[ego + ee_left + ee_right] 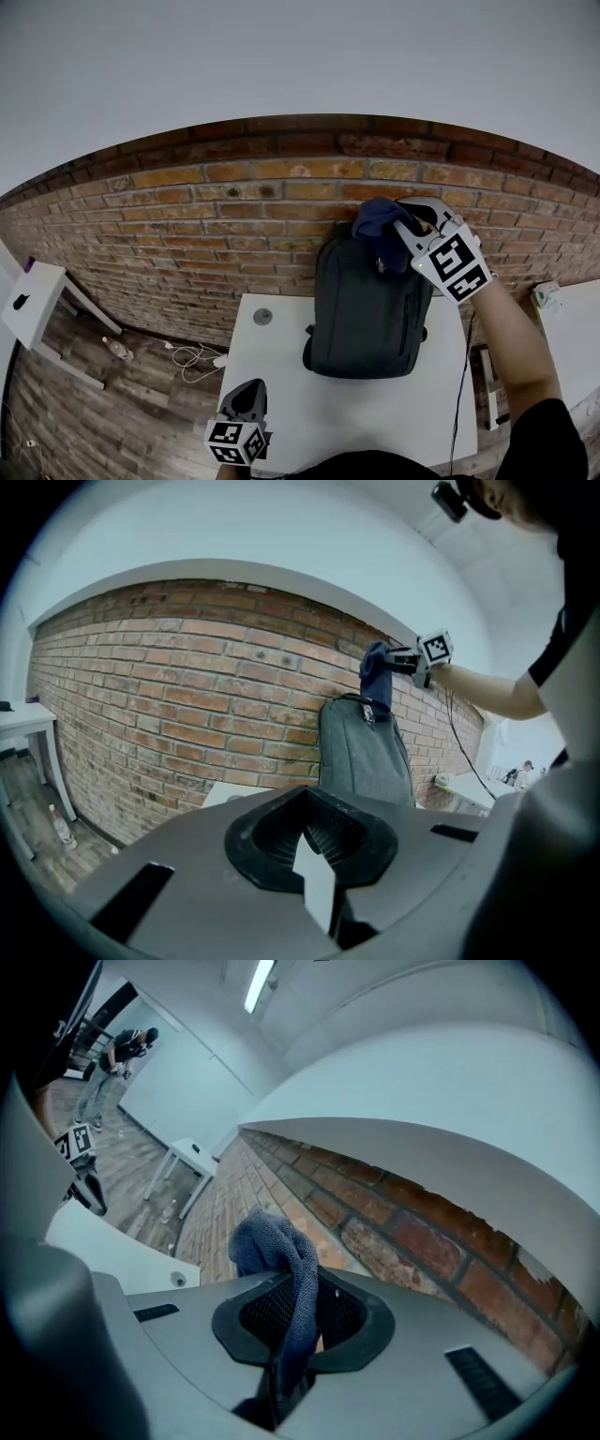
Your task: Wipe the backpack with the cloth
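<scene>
At the near left of the white bench, the left tongs were held pressed together, empty. The dark backpack was stood upright against the brick wall. At its top, the blue cloth was pinched in the right tongs.
</scene>
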A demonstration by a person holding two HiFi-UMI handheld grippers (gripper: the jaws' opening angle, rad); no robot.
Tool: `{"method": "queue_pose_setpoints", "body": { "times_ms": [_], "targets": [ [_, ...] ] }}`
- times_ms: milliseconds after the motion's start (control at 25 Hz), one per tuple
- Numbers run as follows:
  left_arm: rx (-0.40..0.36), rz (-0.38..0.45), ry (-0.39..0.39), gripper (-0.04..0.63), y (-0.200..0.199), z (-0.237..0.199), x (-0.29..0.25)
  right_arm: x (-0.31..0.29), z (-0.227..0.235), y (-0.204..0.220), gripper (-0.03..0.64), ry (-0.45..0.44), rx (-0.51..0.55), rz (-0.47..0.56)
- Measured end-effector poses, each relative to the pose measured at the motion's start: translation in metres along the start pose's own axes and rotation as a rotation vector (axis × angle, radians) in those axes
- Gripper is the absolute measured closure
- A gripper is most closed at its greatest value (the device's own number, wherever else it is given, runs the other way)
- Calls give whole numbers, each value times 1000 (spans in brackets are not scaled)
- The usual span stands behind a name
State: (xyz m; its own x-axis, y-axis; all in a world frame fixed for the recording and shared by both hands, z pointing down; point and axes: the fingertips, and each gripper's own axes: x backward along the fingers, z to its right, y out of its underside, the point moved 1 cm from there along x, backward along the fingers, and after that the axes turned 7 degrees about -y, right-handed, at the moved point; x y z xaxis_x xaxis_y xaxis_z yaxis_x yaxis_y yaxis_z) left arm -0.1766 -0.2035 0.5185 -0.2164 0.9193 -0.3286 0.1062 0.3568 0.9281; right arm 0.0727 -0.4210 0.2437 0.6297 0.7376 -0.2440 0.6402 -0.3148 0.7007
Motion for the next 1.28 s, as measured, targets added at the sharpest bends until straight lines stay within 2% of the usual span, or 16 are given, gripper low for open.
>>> {"method": "queue_pose_setpoints", "body": {
  "times_ms": [160,400,800,1080,1280],
  "targets": [
    [13,-9,1,598,3,-6,-6,-37,1,-11,577,-47,52,-28],
    [16,-17,-14,598,3,-15,-8,-90,-11,-8,577,-131,41,-60],
    [45,-23,-89,598,10,-39,-1,-157,-66,48,577,-265,142,-272],
    [78,-32,-163,598,19,-60,6,-169,-71,63,577,-258,148,-368],
    [101,12,-166,598,5,-56,5,-165,-64,72,577,-228,128,-381]
  ]
}}
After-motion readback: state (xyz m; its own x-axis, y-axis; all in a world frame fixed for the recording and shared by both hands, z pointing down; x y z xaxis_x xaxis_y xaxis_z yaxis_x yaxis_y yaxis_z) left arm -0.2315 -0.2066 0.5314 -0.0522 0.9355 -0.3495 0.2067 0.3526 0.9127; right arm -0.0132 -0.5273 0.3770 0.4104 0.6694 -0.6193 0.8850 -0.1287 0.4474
